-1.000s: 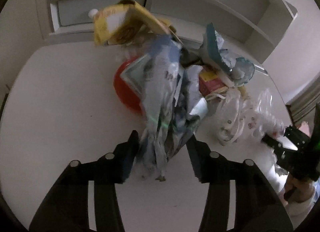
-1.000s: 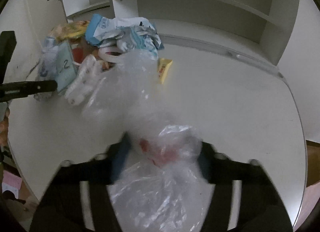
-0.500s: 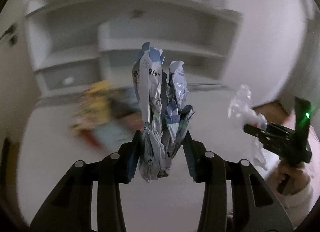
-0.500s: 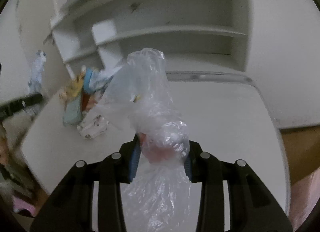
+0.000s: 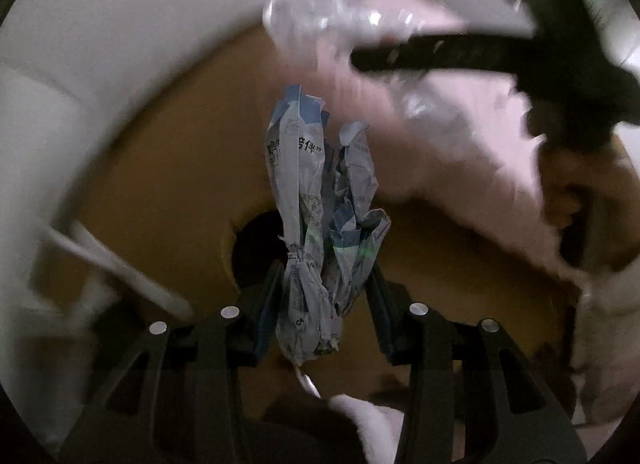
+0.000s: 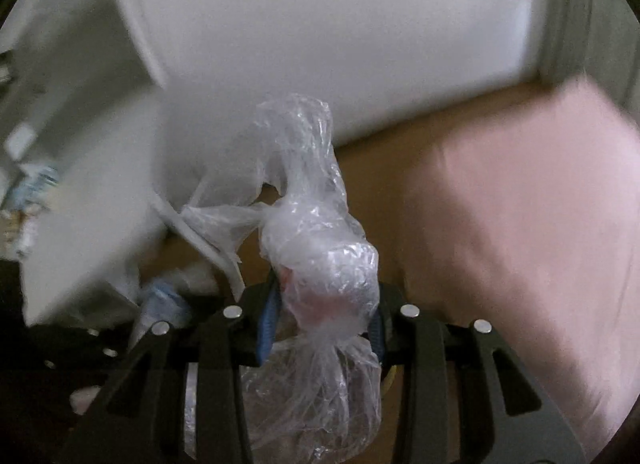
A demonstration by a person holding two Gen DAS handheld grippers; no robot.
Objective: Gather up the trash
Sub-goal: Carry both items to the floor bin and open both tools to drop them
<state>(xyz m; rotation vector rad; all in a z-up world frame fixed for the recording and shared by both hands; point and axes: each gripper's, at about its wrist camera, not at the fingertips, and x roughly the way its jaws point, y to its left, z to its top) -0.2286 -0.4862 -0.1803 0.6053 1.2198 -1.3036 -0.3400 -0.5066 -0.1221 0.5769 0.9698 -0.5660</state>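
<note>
Both grippers have swung away from the counter, left gripper (image 5: 324, 284) clenched on the crumpled wrapper (image 5: 320, 220), right gripper (image 6: 322, 318) clenched on the clear plastic bag (image 6: 316, 248) above the brown floor (image 6: 384, 168).

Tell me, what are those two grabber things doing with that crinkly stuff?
A person is collecting trash with a gripper in each hand. The left gripper is clamped on a crumpled blue-and-white wrapper. The right gripper is clamped on a scrunched clear plastic bag. Both pieces are held up in the air over a brown floor, beside something pink. The view is blurry, so where they are headed can't be seen.
</note>
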